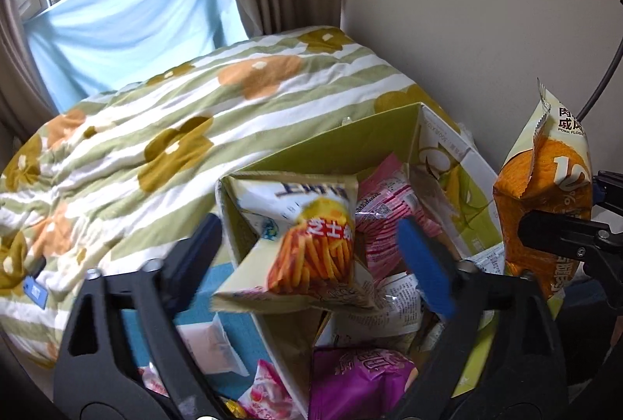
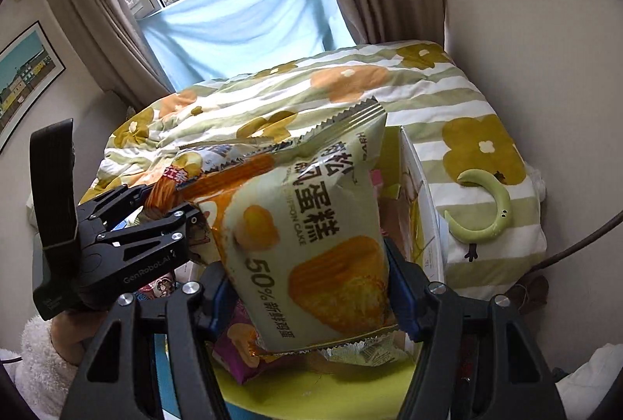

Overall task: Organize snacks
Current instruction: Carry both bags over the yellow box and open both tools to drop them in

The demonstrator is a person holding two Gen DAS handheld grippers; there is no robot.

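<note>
In the right wrist view the right gripper (image 2: 307, 297) fills the lower centre, its jaws clenched on a cake bag (image 2: 311, 245) printed with "50%" and a yellow cake (the bag stands upright, its crimped top toward the bed). Under the bag, at lower centre, lie a purple bag (image 2: 237, 350) and other packets inside the box (image 2: 422, 202).

In the left wrist view the left gripper (image 1: 311, 256) sits at lower centre with its jaws released, well apart on either side of a fries bag (image 1: 311, 245) that rests on the box's near corner and touches neither pad. Behind it, a pink bag (image 1: 389, 210) lies in the box. More packets lie outside the box at the lower left.

Beyond the box, a striped flowered quilt (image 1: 155, 132) covers the bed; a blue cloth (image 1: 128, 27) hangs below the window in the upper left.
</note>
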